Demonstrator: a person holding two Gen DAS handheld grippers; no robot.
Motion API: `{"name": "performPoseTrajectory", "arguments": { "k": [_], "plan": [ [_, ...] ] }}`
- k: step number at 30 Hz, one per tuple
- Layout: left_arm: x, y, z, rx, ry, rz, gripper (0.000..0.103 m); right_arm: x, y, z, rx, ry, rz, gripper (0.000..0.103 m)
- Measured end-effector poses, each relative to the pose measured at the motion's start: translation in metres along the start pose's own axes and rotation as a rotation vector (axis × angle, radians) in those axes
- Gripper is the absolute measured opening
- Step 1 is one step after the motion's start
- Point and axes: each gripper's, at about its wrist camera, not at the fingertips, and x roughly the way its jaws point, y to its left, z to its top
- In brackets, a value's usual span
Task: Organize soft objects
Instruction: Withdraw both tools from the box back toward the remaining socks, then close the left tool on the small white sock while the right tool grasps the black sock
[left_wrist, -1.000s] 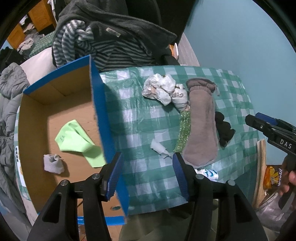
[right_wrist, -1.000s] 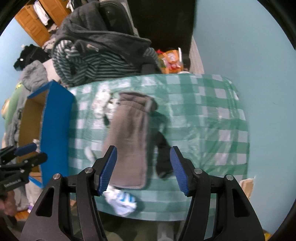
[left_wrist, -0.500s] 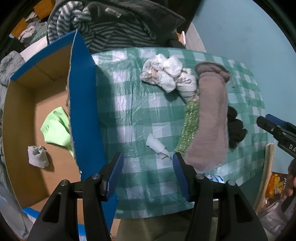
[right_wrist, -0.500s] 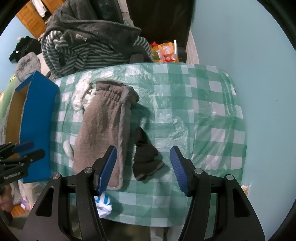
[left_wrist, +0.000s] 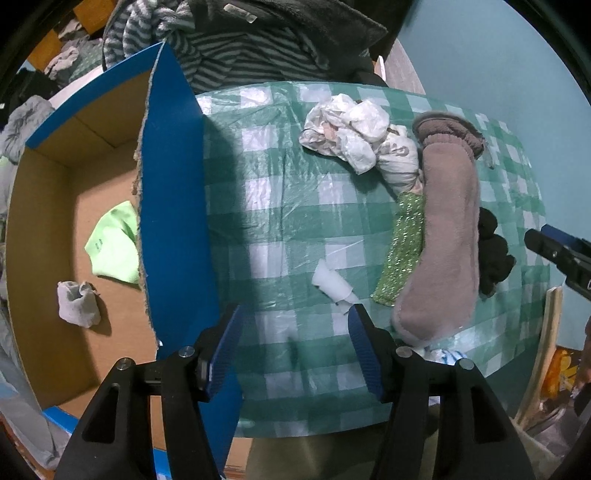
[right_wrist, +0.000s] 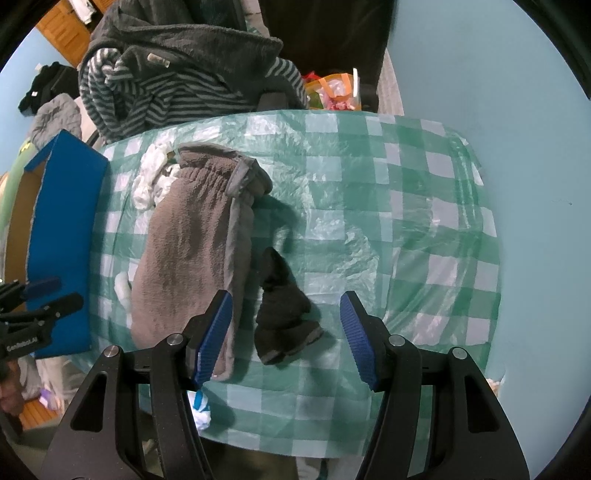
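Two soft items already sit in the cardboard box (left_wrist: 173, 206) at the left of the left wrist view: a light green cloth (left_wrist: 112, 243) and a small grey sock (left_wrist: 75, 308). Still out on the checked bench (left_wrist: 280, 206): big grey-brown fleece piece (left_wrist: 443, 236) centre-right, glittery green cloth (left_wrist: 402, 247) touching its left edge, black sock (right_wrist: 282, 314) just beside its right edge, crumpled white bags (left_wrist: 358, 136) at upper centre, small white scrap (left_wrist: 330, 284), and a blue-white item (right_wrist: 199, 404) at the near bench edge. Judged well under half done. Left hand-held gripper (left_wrist: 291, 347) jaws are opening, nothing between them, over bare cloth near the scrap. Right hand-held gripper (right_wrist: 286, 332) is wide apart, straddling the black sock, pads not touching it.
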Motion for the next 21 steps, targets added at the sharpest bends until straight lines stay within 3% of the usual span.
{"name": "performPoseTrajectory", "arguments": {
  "k": [9, 14, 21],
  "plan": [
    [0.0, 0.016, -0.009, -0.034, 0.02, 0.03, 0.06, 0.009, 0.001, 0.002, -0.024, 0.015, 0.009, 0.061],
    [-0.002, 0.016, -0.01, -0.084, 0.029, -0.026, 0.061, 0.013, -0.001, 0.002, -0.035, 0.02, 0.013, 0.061],
    [0.008, -0.009, -0.007, -0.078, 0.043, -0.06, 0.062, 0.025, -0.006, -0.002, -0.053, 0.032, 0.005, 0.061]
  ]
}}
